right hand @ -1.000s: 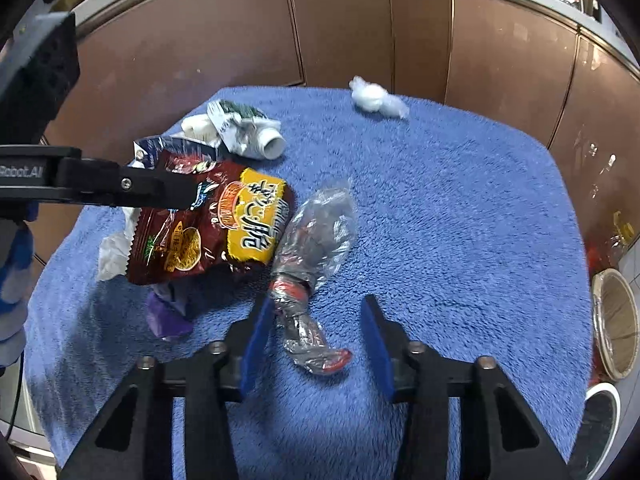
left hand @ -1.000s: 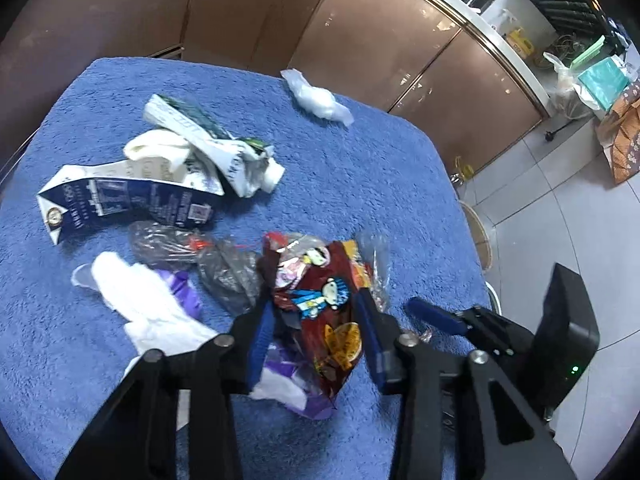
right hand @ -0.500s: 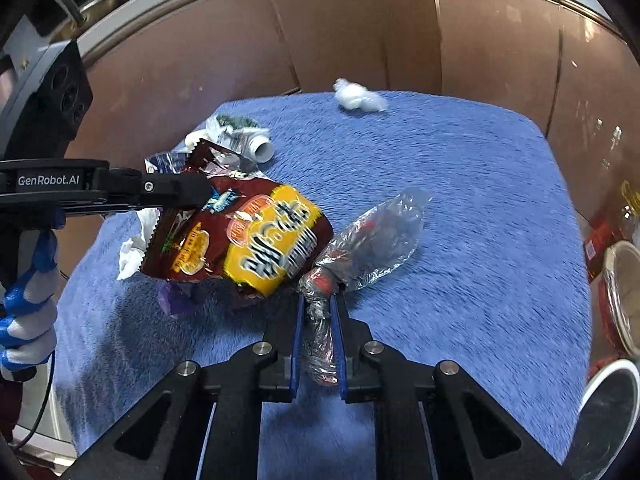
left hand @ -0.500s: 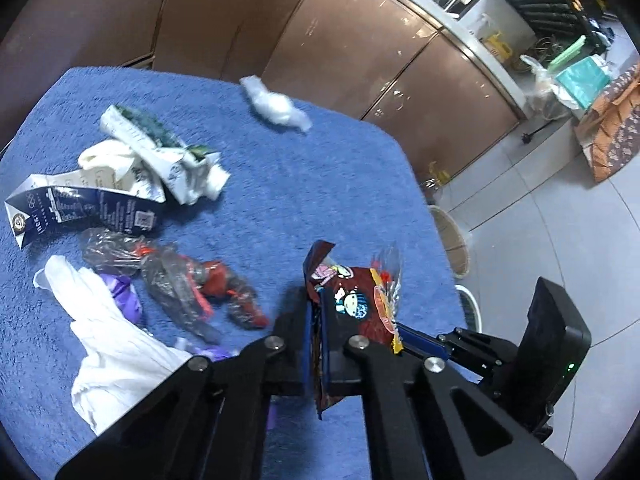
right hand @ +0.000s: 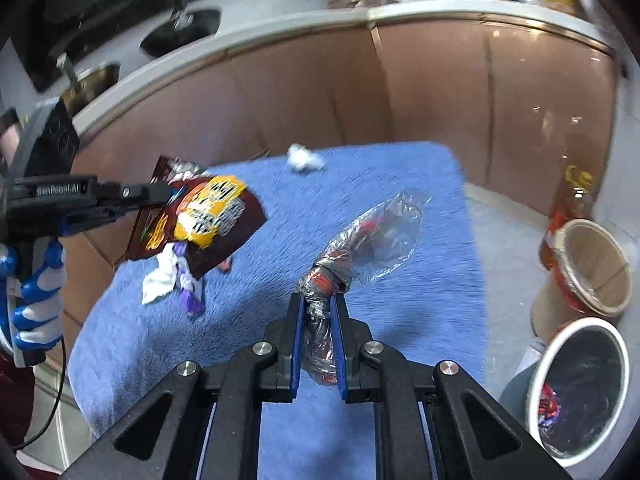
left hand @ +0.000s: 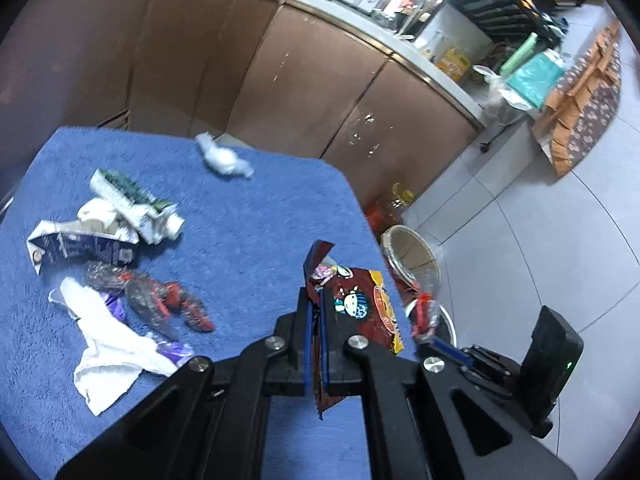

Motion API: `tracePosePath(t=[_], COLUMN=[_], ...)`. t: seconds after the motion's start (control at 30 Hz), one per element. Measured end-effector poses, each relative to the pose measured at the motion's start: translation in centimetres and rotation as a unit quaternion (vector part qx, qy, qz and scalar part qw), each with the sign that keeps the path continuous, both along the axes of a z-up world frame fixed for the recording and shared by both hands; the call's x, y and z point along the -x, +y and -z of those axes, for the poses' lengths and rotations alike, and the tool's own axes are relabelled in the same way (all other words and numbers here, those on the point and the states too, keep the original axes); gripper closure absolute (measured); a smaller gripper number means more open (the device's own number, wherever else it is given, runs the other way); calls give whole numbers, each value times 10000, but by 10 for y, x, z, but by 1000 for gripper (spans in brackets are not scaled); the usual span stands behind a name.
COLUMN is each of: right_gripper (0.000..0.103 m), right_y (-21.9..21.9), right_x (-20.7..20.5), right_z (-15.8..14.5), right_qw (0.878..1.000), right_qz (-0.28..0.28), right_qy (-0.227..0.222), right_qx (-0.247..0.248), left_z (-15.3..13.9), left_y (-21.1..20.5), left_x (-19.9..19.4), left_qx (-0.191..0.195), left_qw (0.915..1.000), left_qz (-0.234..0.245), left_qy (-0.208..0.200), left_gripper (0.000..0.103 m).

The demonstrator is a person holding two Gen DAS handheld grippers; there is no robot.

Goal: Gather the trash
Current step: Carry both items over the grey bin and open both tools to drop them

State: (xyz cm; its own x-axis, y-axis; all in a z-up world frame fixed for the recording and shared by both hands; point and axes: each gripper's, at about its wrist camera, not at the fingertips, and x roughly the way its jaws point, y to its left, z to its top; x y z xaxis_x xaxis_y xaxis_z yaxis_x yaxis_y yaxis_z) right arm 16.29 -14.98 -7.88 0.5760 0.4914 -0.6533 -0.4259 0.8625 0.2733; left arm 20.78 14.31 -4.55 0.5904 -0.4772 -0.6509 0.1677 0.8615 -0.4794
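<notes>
Left wrist view: the left gripper has its fingers clamped on a dark red snack bag, which hangs in the lower centre of the frame over the right edge of the blue towel-covered tabletop. Remaining trash lies in the left half of the frame: a flattened milk carton, a white cloth, a crumpled clear wrapper and a small white wad near the far edge. The centre strip of the tabletop is bare. Right wrist view: the right gripper has its fingers closed on a crushed clear plastic bottle, raised above the tabletop in the frame's centre. Beyond the right tabletop edge, at the lower right of the frame, a white-rimmed bin stands on the floor, with a woven basket just behind it. The left gripper with the snack bag appears at centre left, near the tabletop's left edge.
</notes>
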Motion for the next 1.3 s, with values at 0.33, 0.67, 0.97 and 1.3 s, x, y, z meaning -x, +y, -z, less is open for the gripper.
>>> tracePosePath(t=[0.33,0.67,0.97,1.3], right_gripper=[90,90,88,73], right_y=[-131,-230,-276,-296], right_x=[21,19,-2,-15], right_z=[-13,45,91,128], right_qw=[9881,9658,9519,9383], right_qz=[1527,2569,2909,3156], right_qy=[-198,297,717,1046], right_qx=[-40,160,643,953], left_z=[-25,19,79,124], left_y=[-133,-327,-444,-489], left_x=[-14,-46,-82,-99], left_qx=[-286,-726,-1175,-1305], left_qw=[9946,9732,9582,9521], left_qz=[964,2184,2562,2628], left_qy=[-263,14,488,863], left_gripper=[100,100,100,96])
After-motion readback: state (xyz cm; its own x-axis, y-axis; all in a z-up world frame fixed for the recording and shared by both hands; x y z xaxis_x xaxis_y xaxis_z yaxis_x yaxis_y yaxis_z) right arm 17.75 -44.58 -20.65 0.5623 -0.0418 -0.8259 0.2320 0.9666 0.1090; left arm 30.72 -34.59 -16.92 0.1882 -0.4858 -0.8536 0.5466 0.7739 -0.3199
